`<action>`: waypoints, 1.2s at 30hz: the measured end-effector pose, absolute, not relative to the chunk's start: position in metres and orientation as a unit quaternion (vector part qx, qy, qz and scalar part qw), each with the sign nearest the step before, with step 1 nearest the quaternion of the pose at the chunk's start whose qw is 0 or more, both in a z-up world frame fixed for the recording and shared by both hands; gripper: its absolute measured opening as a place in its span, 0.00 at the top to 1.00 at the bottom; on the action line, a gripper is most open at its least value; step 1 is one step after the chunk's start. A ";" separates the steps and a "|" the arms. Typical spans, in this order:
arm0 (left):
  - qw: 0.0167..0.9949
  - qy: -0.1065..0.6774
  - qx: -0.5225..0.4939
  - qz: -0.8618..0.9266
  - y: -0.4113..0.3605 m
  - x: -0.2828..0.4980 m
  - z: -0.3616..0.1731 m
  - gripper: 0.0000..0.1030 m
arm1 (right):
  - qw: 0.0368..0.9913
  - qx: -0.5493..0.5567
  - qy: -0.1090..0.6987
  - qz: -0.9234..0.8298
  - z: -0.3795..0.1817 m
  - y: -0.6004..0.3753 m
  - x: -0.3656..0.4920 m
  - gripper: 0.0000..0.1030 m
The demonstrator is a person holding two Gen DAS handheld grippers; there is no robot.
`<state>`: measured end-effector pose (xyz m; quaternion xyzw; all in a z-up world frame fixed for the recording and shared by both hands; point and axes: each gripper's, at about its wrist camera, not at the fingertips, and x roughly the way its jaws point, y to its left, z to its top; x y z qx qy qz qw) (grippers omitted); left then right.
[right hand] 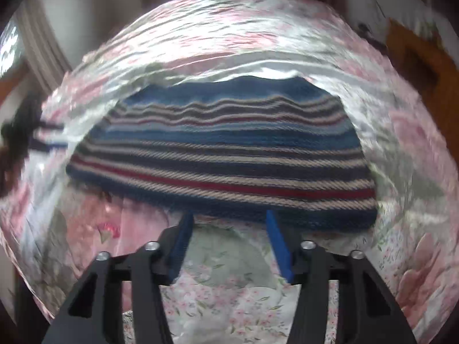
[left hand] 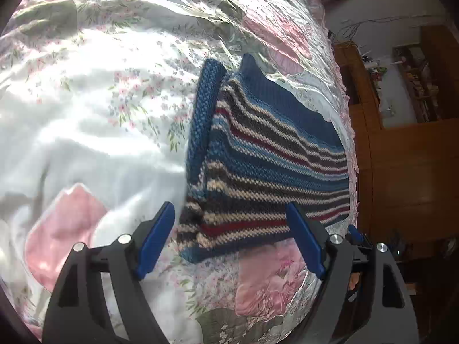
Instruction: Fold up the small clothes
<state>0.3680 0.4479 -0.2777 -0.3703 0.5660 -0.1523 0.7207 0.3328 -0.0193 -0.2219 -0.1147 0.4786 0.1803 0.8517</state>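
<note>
The striped knit sweater (left hand: 266, 154) lies folded on the bed, on a shiny floral bedspread (left hand: 94, 91), near the bed's edge on the side facing the wooden cabinet (left hand: 401, 172). Stripes run blue, grey, cream and dark red; the far part is plain blue. 1 plain blue sleeve (left hand: 203, 109) lies along the sweater's left side in the left wrist view, partly raised off the body w/ a rolled end.

In the right wrist view the sweater (right hand: 223, 154) sits straight ahead, stripes running across, hem edge nearest the camera. That view is motion-blurred, so fine detail is lost.

Left tool (left hand: 229, 238): wide open, holding nothing. Its 2 blue pads sit over the near hem; 1 pad (left hand: 156, 243) is just off the sweater's corner above the bedspread, the other overlaps the striped edge. Can't tell if either touches the cloth.

Right tool (right hand: 228, 243): also spread apart and empty, tips right at the near hem, over the bedspread (right hand: 229, 301). Contact w/ the sweater can't be told through the blur.

Beyond the bed in the left wrist view: the cabinet, shelves (left hand: 413, 86) w/ small cluttered items, and loose wires (left hand: 358, 25) against a pale wall.
</note>
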 end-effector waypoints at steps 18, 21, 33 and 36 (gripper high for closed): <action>0.668 0.640 -0.339 -0.171 0.432 0.481 -0.323 0.17 | 0.807 -0.274 0.446 0.274 -0.275 0.156 0.279 0.37; 0.664 0.644 -0.336 -0.177 0.429 0.489 -0.329 0.17 | 0.807 -0.278 0.440 0.277 -0.279 0.167 0.284 0.37; 0.654 0.653 -0.328 -0.197 0.410 0.511 -0.339 0.15 | 0.804 -0.318 0.415 0.282 -0.297 0.217 0.289 0.37; 0.651 0.656 -0.327 -0.199 0.407 0.514 -0.339 0.14 | 0.805 -0.364 0.383 0.269 -0.309 0.238 0.281 0.37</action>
